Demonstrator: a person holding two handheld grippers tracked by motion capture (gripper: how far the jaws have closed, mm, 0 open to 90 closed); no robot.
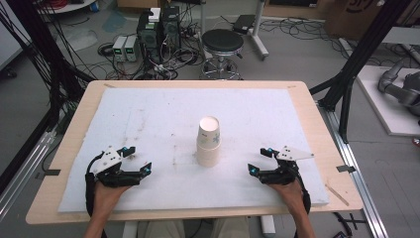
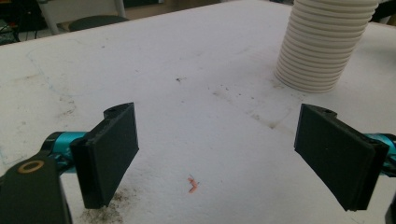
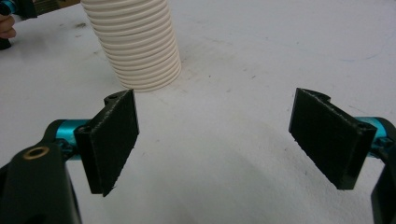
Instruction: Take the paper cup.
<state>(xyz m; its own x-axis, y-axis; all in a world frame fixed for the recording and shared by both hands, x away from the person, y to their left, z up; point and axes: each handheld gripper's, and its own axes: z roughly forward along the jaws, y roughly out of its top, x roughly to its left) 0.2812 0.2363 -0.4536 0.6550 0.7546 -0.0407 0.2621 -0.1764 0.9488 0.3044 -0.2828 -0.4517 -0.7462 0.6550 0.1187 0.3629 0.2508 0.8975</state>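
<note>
Near the bench's front edge the left gripper [image 1: 137, 159] rests with its jaws spread wide, nothing between them. Toward the front right corner the right gripper [image 1: 258, 160] sits likewise agape and empty, touching only the white mat [image 1: 148, 114]. Between them, mid-bench, stands the upturned stack of paper cups [image 1: 208, 141], apart from both.

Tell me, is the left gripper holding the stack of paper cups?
No. The left gripper has its jaws open over bare white mat, and the stack of paper cups stands apart from it.
</note>
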